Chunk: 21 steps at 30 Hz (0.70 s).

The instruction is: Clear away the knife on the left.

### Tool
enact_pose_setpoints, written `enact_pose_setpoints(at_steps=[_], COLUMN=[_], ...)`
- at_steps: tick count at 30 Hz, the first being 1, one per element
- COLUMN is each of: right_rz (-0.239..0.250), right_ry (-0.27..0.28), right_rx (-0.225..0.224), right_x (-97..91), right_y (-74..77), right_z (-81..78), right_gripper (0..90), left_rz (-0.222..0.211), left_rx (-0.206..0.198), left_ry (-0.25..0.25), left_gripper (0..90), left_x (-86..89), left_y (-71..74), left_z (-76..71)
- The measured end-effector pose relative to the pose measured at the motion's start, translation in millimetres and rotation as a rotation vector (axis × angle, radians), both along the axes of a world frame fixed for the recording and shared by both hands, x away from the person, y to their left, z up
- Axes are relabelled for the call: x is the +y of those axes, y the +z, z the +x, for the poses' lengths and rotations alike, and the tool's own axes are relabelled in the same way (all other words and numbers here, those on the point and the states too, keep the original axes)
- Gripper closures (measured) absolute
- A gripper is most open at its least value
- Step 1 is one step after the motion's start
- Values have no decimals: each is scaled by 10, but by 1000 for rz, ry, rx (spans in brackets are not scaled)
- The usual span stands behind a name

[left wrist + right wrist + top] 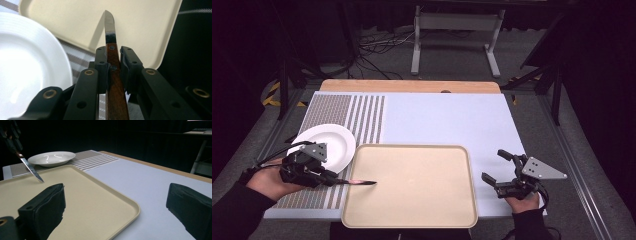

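Observation:
My left gripper [331, 178] is shut on the wooden handle of a knife [357, 182], whose blade reaches out over the left part of the beige tray [412, 210]. In the left gripper view the jaws clamp the brown handle [113, 67] and the steel blade [110, 25] points over the tray [140, 30]. The blade [31, 170] slants down toward the tray [82, 202] in the right gripper view. To the right of the tray, my right gripper [497, 167] stands open over the pale mat with nothing between its jaws.
A white plate [334, 142] sits on the striped mat left of the tray, just behind the left gripper; the same plate [25, 65] [51, 158] appears in both gripper views. The pale blue mat [447, 120] stretches behind and right of the tray.

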State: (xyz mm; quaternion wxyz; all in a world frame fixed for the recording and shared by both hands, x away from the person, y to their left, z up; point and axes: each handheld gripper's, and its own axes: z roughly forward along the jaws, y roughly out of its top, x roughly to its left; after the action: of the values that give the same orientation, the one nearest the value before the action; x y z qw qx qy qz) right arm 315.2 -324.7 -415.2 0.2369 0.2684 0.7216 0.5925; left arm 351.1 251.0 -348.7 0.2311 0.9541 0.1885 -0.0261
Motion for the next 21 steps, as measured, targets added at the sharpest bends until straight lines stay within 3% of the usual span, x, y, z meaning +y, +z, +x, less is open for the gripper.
enact_pose_setpoints(at_steps=[14,21], right_rz=[0,-2], right_ry=[5,6], right_rx=[1,2], right_x=[3,2], right_y=[-2,-3], right_z=[1,2], right_gripper=[32,33], left_rz=[-71,-60], left_rx=[-20,-82], left_ry=[97,182], left_gripper=[774,774], left_x=[-232,-424], left_y=[-37,-70], left_z=[-14,-90])
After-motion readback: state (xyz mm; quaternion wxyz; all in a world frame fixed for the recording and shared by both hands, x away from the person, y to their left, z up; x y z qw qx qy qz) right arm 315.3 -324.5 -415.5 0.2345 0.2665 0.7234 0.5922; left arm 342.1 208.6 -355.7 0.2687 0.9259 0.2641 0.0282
